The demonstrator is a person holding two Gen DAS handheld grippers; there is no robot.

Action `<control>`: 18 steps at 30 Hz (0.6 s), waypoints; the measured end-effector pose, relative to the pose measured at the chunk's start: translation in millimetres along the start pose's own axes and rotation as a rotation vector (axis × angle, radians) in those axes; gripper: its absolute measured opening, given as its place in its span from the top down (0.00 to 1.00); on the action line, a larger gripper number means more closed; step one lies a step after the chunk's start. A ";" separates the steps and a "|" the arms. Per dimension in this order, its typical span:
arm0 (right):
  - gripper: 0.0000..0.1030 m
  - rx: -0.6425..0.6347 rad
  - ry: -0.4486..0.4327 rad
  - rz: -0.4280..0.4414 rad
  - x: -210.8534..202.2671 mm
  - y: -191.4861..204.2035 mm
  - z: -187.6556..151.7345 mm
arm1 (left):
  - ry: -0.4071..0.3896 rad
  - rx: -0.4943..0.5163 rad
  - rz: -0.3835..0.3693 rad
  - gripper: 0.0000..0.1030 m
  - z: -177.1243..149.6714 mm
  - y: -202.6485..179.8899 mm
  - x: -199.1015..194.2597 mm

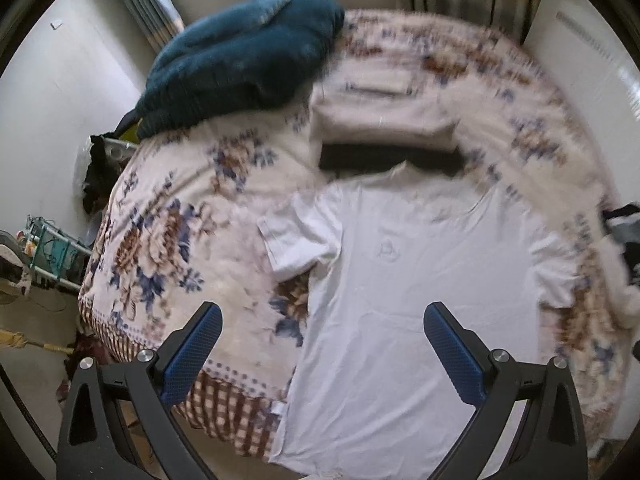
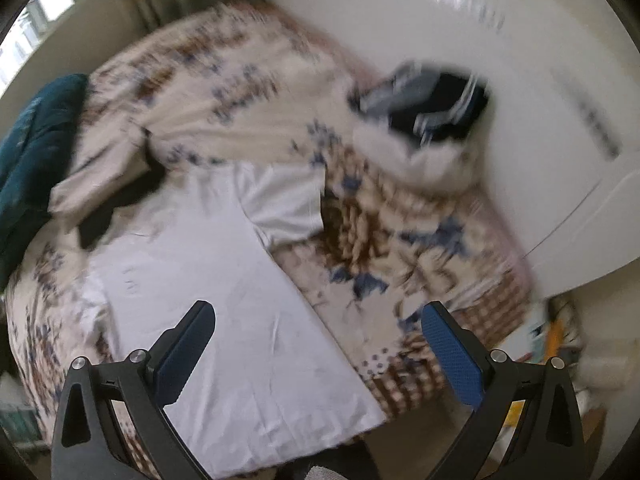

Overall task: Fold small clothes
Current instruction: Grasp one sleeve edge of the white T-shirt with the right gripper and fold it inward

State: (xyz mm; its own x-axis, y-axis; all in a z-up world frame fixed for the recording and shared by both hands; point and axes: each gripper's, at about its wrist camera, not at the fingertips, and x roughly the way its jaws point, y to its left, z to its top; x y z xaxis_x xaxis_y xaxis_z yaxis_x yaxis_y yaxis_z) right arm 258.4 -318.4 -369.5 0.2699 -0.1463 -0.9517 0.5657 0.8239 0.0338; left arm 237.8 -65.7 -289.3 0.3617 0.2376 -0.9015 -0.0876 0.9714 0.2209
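White t-shirt (image 1: 420, 280) lies flat on the bed (image 1: 180, 208), collar away. Left gripper (image 1: 322, 350) and right gripper (image 2: 318, 346) hover above its hem, fingers spread, holding nothing

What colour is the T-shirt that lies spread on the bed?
The T-shirt is plain white with a faint small print on the chest; the left wrist view shows it best.

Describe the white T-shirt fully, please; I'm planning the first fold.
The white T-shirt lies spread flat on the floral bedspread, collar toward the far folded clothes, hem hanging just over the near bed edge. It looks like thin cotton, lightly creased, with a faint small print on the chest. Both short sleeves lie spread out sideways. Its collar touches a dark folded garment. Neither open gripper touches it.
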 end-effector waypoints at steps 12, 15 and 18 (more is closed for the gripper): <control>0.08 0.299 0.243 0.144 298.7 -30.2 38.8 | 0.205 -0.088 0.037 0.00 -16.8 -55.0 180.0; 0.16 0.467 0.249 0.257 337.9 -40.8 41.3 | 0.217 -0.114 0.021 0.00 -15.1 -61.5 201.7; 0.36 0.588 0.209 0.342 359.2 -41.2 42.7 | 0.228 -0.140 -0.003 0.00 -11.5 -62.5 213.8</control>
State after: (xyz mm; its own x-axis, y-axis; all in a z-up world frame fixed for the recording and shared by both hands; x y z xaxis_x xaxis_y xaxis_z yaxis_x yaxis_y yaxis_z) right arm 365.3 -428.3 -699.7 0.3855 0.2242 -0.8950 0.8188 0.3641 0.4439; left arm 310.0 -75.6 -500.1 0.1452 0.2138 -0.9660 -0.2205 0.9588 0.1791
